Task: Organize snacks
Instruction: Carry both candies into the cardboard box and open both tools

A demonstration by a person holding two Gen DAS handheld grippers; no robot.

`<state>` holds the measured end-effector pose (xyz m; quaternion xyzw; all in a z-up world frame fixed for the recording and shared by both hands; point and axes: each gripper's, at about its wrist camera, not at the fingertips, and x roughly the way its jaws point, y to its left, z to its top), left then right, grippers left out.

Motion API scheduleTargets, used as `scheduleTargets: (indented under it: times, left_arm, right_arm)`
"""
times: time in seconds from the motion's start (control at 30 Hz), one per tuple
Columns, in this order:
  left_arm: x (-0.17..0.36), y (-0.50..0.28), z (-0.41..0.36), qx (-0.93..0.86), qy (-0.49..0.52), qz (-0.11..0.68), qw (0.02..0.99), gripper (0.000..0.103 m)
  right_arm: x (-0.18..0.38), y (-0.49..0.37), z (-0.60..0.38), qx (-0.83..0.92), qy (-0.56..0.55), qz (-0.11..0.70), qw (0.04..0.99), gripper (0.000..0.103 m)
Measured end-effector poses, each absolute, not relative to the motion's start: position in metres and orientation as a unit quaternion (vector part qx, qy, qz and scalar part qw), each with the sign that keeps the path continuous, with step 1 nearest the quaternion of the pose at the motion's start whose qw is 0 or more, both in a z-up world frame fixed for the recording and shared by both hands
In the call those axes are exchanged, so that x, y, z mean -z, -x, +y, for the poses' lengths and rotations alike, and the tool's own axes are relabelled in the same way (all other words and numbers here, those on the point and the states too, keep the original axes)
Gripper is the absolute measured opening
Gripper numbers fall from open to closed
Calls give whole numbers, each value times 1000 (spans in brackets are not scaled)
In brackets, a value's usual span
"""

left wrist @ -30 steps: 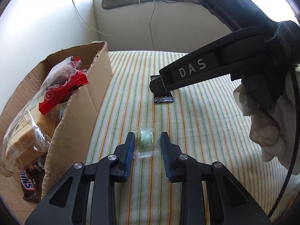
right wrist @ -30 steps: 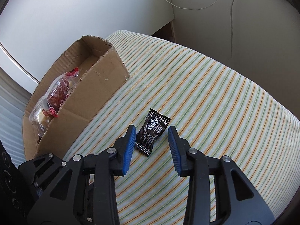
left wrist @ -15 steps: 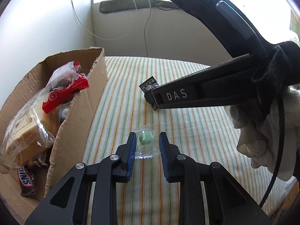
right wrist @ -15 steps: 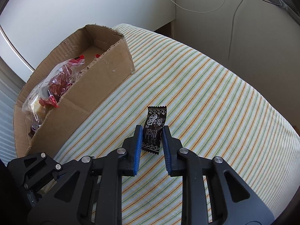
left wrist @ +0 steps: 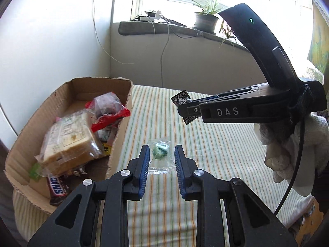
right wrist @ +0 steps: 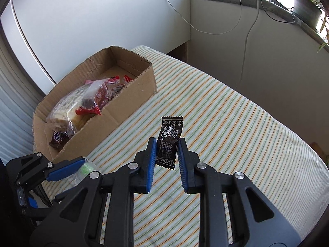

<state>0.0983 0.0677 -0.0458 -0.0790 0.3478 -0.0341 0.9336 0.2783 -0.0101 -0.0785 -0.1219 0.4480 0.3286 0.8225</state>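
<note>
My left gripper (left wrist: 160, 156) is shut on a clear-wrapped green candy (left wrist: 160, 154) and holds it above the striped cloth; the candy also shows in the right wrist view (right wrist: 85, 169). My right gripper (right wrist: 165, 152) is shut on a black printed candy packet (right wrist: 169, 142) and holds it upright in the air; the packet also shows in the left wrist view (left wrist: 182, 100). A cardboard box (right wrist: 131, 100) with bagged snacks stands to the left of both grippers, and shows in the left wrist view (left wrist: 121, 127).
The box holds a wrapped bread pack (left wrist: 67, 140), a red-trimmed bag (left wrist: 107, 111) and a Snickers bar (left wrist: 57, 187). The striped cloth (right wrist: 236, 135) covers the table. A wall, cables and a windowsill with a potted plant (left wrist: 205, 18) lie behind.
Both grippers have closed on their candies and lifted them off the cloth. The right gripper has risen higher, with the black packet now in the air.
</note>
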Motion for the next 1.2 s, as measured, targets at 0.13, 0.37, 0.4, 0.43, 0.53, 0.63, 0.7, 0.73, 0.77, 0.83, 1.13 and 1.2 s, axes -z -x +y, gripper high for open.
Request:
scheduleTargets:
  times: [0.13, 0.37, 0.4, 0.43, 0.53, 0.63, 0.7, 0.73, 0.77, 0.83, 1.13, 1.2]
  left_arm:
    - [31, -83, 87, 19, 89, 332, 939, 23]
    - [27, -71, 121, -8, 94, 318, 943, 23]
    - [27, -70, 125, -11, 95, 317, 944, 23]
    - [28, -72, 130, -15, 95, 316, 944, 23]
    - [27, -74, 139, -22, 95, 313, 945, 23]
    - [25, -73, 149, -27, 93, 310, 946, 23]
    - [26, -75, 154, -29, 92, 309, 946, 23]
    - [26, -75, 157, -30, 92, 309, 946, 23]
    - [26, -75, 159, -33, 91, 308, 946, 23]
    - [26, -75, 164, -36, 91, 308, 946, 23]
    - [33, -78, 180, -43, 99, 311, 944, 23]
    - [35, -80, 181, -44, 101, 313, 944, 23]
  right_arm:
    - [61, -271, 5, -338, 118, 432, 827, 22]
    - [38, -267, 39, -357, 121, 411, 830, 22]
    - [36, -267, 45, -359, 121, 409, 830, 22]
    - [34, -269, 49, -361, 121, 408, 830, 22]
    - [31, -273, 65, -368, 120, 407, 827, 22]
    - [32, -275, 83, -374, 122, 407, 824, 22]
    - [32, -276, 93, -377, 123, 408, 823, 22]
    - [32, -277, 99, -379, 125, 408, 821, 22]
    - [33, -277, 105, -381, 126, 408, 820, 22]
    - [35, -278, 116, -384, 130, 408, 818, 22]
    - [46, -283, 153, -394, 144, 417, 807, 22]
    - [49, -285, 157, -395, 146, 419, 804, 22]
